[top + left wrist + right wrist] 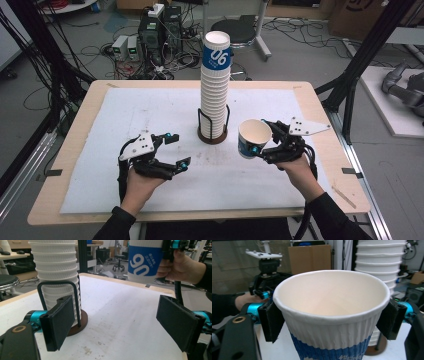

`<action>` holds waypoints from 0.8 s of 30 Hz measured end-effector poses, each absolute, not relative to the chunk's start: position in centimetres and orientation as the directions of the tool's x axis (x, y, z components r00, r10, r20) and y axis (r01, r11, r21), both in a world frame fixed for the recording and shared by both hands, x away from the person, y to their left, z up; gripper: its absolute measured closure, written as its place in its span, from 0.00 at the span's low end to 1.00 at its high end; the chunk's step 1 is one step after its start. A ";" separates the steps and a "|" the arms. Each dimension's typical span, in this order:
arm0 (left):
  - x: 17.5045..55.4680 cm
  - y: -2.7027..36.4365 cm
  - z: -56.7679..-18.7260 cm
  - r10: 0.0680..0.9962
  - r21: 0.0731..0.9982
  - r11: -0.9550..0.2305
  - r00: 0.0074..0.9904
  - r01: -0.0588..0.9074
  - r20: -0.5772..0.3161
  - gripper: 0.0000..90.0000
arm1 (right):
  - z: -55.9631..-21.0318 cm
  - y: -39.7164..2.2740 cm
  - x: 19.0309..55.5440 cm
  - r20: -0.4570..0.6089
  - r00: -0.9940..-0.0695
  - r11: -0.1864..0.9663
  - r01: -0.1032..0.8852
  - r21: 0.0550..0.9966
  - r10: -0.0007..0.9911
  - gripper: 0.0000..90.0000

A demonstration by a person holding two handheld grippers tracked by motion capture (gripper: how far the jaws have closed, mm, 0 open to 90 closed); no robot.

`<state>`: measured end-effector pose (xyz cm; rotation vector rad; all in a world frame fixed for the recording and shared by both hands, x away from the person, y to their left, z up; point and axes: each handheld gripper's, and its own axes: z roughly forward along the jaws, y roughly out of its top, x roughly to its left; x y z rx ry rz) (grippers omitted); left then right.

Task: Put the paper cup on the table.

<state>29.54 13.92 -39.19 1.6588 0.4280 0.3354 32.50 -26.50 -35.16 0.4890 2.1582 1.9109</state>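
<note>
A tall stack of white ribbed paper cups (pixel 215 85) stands in a black wire holder (pixel 212 134) at the middle of the table; its top cup has a blue band. Right of the stack, my right gripper (pixel 260 136) is shut on a single white and blue paper cup (pixel 253 138), held above the table with its mouth up. In the right gripper view the two pads (pixel 272 320) press on the sides of the cup (pixel 332 312) below its rim. My left gripper (pixel 179 149) rests left of the stack, open with nothing between its jaws (pixel 118 325).
A white sheet (pixel 150 115) covers most of the wooden table (pixel 75 145). Black frame posts (pixel 360 65) rise at the right and left edges. Cables and electronic boxes (pixel 150 40) lie on the floor behind the table, with a stool (pixel 235 30) near them.
</note>
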 end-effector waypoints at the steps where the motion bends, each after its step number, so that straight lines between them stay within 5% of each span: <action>1: 29.5 13.9 -39.2 0.463 0.991 -0.105 0.886 0.085 -0.027 0.17 | -35.1 -26.7 32.6 0.052 -0.918 0.099 0.098 0.990 0.393 0.23; 24: 29.8 14.3 -39.5 0.451 0.992 -0.030 0.888 0.118 -0.092 0.17 | -34.7 -31.0 35.9 0.054 -0.841 0.095 0.125 0.988 0.539 0.23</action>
